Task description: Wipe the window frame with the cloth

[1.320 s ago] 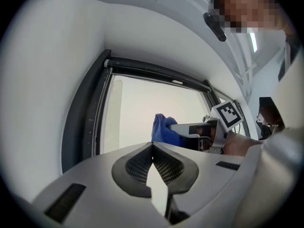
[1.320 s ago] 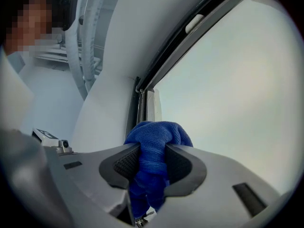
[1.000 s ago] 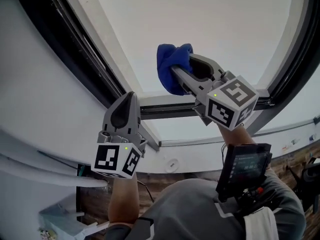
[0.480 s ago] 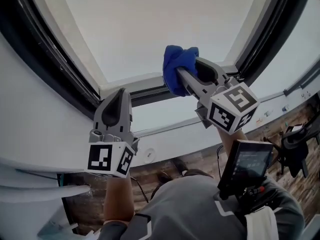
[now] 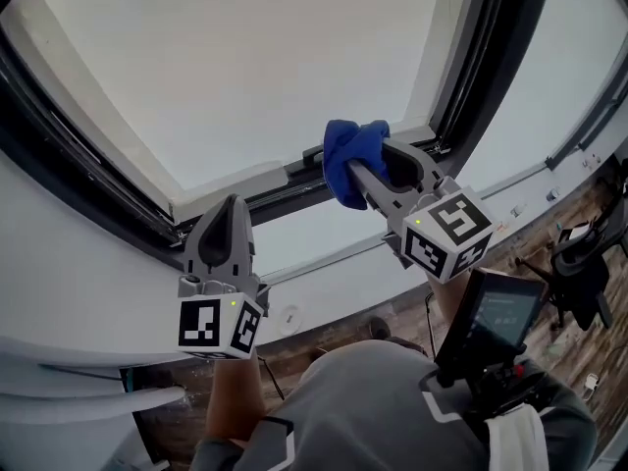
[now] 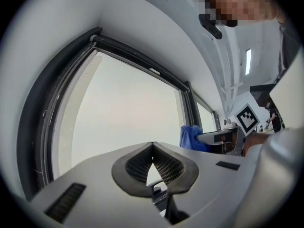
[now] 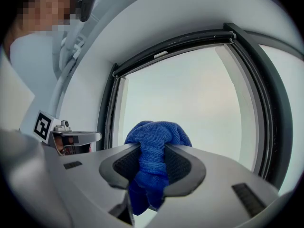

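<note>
At window frame (image 5: 486,57) lower corner: my right gripper (image 5: 355,168) clamps the cloth (image 5: 345,147).
My left gripper (image 5: 232,206) has jaws together, empty. Risk, I judge: cloth snags on that corner and pulls free.

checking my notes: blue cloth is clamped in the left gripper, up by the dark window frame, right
No. The blue cloth is clamped in the right gripper, not the left gripper, which is shut and empty; the right gripper view shows it. It is up by the dark window frame.
</note>
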Demonstrator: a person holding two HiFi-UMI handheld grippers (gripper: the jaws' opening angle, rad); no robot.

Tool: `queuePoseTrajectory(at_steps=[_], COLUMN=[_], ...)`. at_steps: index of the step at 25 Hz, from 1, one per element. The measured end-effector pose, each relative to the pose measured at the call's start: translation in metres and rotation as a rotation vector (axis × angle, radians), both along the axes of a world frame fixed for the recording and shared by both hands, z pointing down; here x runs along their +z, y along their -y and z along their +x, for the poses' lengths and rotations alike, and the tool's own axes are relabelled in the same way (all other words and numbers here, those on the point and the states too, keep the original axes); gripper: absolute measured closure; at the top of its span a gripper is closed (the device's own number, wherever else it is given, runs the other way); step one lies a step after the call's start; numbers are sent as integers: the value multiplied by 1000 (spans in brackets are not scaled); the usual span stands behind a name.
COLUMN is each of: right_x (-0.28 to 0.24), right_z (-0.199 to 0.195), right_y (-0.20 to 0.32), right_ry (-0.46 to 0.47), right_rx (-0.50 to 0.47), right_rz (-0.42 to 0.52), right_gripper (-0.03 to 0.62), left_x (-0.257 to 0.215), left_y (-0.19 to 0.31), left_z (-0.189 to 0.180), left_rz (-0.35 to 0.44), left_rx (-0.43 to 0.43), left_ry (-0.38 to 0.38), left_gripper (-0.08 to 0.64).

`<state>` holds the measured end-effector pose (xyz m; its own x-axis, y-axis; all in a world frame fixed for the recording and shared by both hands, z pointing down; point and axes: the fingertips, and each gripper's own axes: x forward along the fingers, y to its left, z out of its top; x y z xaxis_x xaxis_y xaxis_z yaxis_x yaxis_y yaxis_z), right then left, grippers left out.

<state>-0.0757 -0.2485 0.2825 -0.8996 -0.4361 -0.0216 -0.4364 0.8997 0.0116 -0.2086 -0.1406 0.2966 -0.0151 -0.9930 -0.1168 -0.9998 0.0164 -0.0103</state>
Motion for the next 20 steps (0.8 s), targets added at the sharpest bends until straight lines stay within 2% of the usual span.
queuePoseTrajectory(at_steps=[4, 20], right_x=[13, 12], right_z=[31, 31], right_y=[17, 20], right_ry=[-16, -18], right_rx=[4, -33], right_rz=[-15, -13], right_gripper=[449, 449], left_x=[8, 16], left_y=[18, 19], left_z=[27, 26], left_rz=[-31, -63], left_rx=[2, -28], left_ry=[17, -5], left_gripper=[551, 551])
